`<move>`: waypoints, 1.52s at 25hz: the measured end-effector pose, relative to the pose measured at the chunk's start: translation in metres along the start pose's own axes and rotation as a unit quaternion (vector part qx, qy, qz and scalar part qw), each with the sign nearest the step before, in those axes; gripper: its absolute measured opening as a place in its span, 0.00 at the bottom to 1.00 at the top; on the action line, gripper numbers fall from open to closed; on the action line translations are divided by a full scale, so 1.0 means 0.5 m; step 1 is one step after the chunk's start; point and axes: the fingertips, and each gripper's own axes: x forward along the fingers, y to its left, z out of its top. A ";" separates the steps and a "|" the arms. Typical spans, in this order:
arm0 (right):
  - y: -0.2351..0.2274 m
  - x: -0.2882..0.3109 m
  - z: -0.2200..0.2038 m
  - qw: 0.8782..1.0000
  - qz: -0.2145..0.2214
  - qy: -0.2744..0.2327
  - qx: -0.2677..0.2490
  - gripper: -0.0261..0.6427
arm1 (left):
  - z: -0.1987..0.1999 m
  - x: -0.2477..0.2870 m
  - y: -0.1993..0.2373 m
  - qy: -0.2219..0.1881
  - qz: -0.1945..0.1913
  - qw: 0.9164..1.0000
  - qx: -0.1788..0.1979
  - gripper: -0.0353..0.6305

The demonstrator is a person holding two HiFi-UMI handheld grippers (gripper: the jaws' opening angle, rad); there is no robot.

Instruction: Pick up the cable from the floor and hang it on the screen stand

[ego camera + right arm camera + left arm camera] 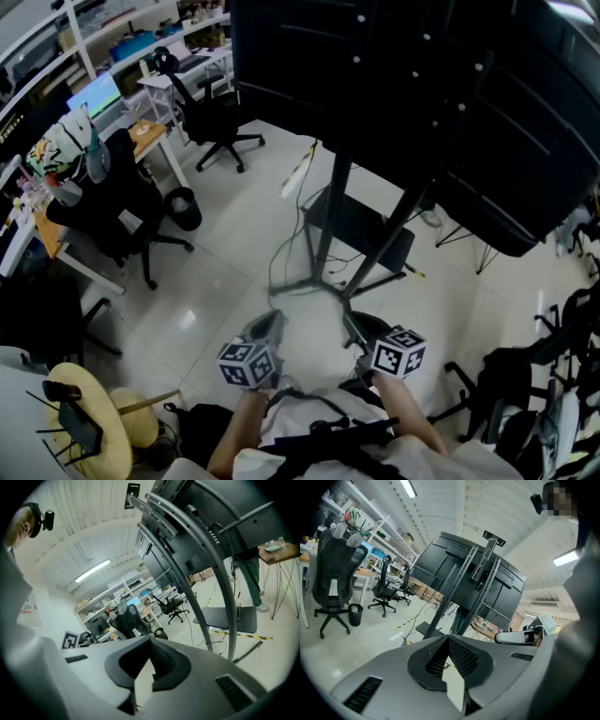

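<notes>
A thin dark cable (281, 255) lies in loops on the pale floor beside the screen stand's legs (323, 234); it also shows in the left gripper view (408, 630) and the right gripper view (212, 641). The big black screen (403, 84) sits on that stand, seen from behind (464, 573) (187, 541). My left gripper (272, 323) (449, 638) and right gripper (361, 330) (151, 641) hover side by side above the floor, short of the stand's base. Both are shut with nothing between the jaws, pointing slightly downward toward the stand.
A dark base plate (361, 225) lies under the stand. Office chairs (211, 117) and desks (56, 197) fill the left, with a small bin (183, 206). A white strip (297, 173) lies on the floor. A person in green trousers (248, 576) stands beyond the stand. Tripods and bags (534, 375) crowd the right.
</notes>
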 end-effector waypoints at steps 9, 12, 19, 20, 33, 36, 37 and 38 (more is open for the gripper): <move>0.040 0.055 -0.020 1.000 -0.008 -0.008 0.002 0.05 | 0.014 0.005 0.081 0.027 -0.009 0.999 0.037 0.06; 0.041 0.062 -0.009 1.000 -0.014 -0.010 -0.004 0.05 | 0.032 0.030 0.096 0.030 -0.018 0.998 0.044 0.06; -0.045 0.087 0.059 0.998 -0.049 -0.030 -0.005 0.05 | 0.070 0.157 0.105 0.038 -0.050 0.996 0.056 0.06; -0.057 0.101 0.075 0.998 -0.051 -0.034 -0.007 0.05 | 0.078 0.178 0.110 0.042 -0.052 0.996 0.061 0.06; -0.173 0.275 0.200 0.998 -0.053 -0.013 -0.030 0.05 | 0.131 0.415 0.193 0.095 -0.015 0.990 0.100 0.06; -0.192 0.306 0.211 0.998 -0.052 -0.003 -0.029 0.05 | 0.142 0.460 0.218 0.104 -0.010 0.989 0.103 0.06; -0.198 0.316 0.212 0.998 -0.051 0.000 -0.027 0.05 | 0.145 0.475 0.226 0.107 -0.009 0.989 0.105 0.06; -0.205 0.325 0.213 0.998 -0.050 0.002 -0.026 0.05 | 0.148 0.489 0.234 0.110 -0.008 0.988 0.105 0.06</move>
